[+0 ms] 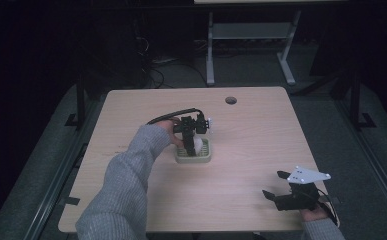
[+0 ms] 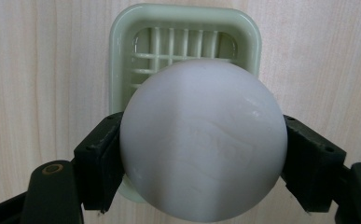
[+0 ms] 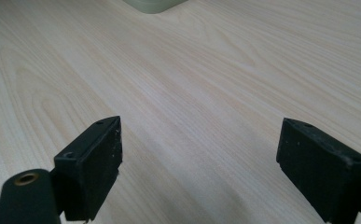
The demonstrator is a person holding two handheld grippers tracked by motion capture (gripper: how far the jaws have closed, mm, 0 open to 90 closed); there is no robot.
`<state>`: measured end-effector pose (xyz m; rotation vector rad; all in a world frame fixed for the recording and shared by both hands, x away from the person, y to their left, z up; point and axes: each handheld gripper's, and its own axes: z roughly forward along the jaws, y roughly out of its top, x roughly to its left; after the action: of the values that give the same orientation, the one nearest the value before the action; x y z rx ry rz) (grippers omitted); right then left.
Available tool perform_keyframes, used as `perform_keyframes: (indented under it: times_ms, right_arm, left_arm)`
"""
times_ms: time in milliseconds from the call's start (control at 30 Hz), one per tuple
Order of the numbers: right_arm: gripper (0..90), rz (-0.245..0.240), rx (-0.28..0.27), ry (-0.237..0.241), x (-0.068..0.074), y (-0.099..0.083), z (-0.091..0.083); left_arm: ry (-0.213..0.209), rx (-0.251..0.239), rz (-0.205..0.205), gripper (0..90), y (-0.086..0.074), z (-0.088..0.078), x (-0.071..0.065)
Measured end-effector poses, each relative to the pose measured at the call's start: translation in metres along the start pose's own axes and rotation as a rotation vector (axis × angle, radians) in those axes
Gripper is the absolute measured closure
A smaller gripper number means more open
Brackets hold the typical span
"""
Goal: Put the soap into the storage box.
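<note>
From the high view, my left tongs (image 1: 195, 145) point down over the small pale green plastic basket (image 1: 194, 159) that sits near the middle of the light wooden tabletop (image 1: 246, 150). A smooth white ball (image 1: 197, 145) shows between the jaws, right above the basket. My left arm in its grey knitted sleeve (image 1: 126, 185) reaches in from the bottom left. My right tongs (image 1: 274, 186) rest low near the front right corner of the tabletop, well apart from the basket, with a grey three-cornered plate (image 1: 308, 175) on top.

In the left gripper view, my left tongs (image 2: 201, 154) are clamped on the white ball (image 2: 202, 140), one black jaw pressed against each side of it. The ball covers much of the green basket (image 2: 122, 42) beneath it, whose slatted floor and rounded rim show above the ball. I cannot tell whether the ball touches the basket floor or hangs just over it.

In the right gripper view, my right tongs (image 3: 199, 163) stand wide apart with nothing between the jaws, just bare wood grain of the tabletop (image 3: 215, 93). A corner of the green basket (image 3: 152, 5) peeks in at the top edge, far off.
</note>
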<state>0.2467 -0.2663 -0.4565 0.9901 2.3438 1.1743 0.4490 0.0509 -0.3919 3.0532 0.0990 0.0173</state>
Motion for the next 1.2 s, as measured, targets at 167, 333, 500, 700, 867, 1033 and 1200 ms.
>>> perform_keyframes:
  times_ms: [167, 333, 500, 700, 867, 1033, 1200]
  right_arm:
    - [13.7, 0.008, 0.002, 0.003, 0.0, 0.0, 0.0]
    - [13.7, 0.008, 0.0, 0.002, 0.0, 0.0, -0.001]
    - [13.8, 0.004, -0.001, 0.003, 0.0, 0.0, -0.001]
    - [13.8, 0.005, -0.001, 0.003, 0.0, 0.0, -0.001]
    - [13.8, 0.003, -0.002, 0.004, 0.0, 0.0, -0.001]
    - [13.7, 0.006, 0.001, 0.006, 0.0, 0.0, -0.001]
    - [13.7, 0.004, -0.001, 0.004, 0.0, 0.0, -0.001]
  left_arm:
    - [0.009, 0.01, 0.004, 23.7, 0.0, 0.003, 0.004]
    - [0.009, 0.021, 0.003, 23.7, 0.001, 0.008, 0.005]
    - [0.005, 0.022, -0.003, 23.7, 0.003, 0.011, 0.005]
    - [0.002, 0.025, -0.001, 23.6, 0.003, 0.013, 0.007]
    - [-0.005, 0.033, 0.005, 23.6, 0.004, 0.015, 0.008]
    - [-0.009, 0.029, 0.002, 23.6, 0.005, 0.017, 0.008]
    - [-0.012, 0.04, 0.007, 23.6, 0.004, 0.018, 0.01]
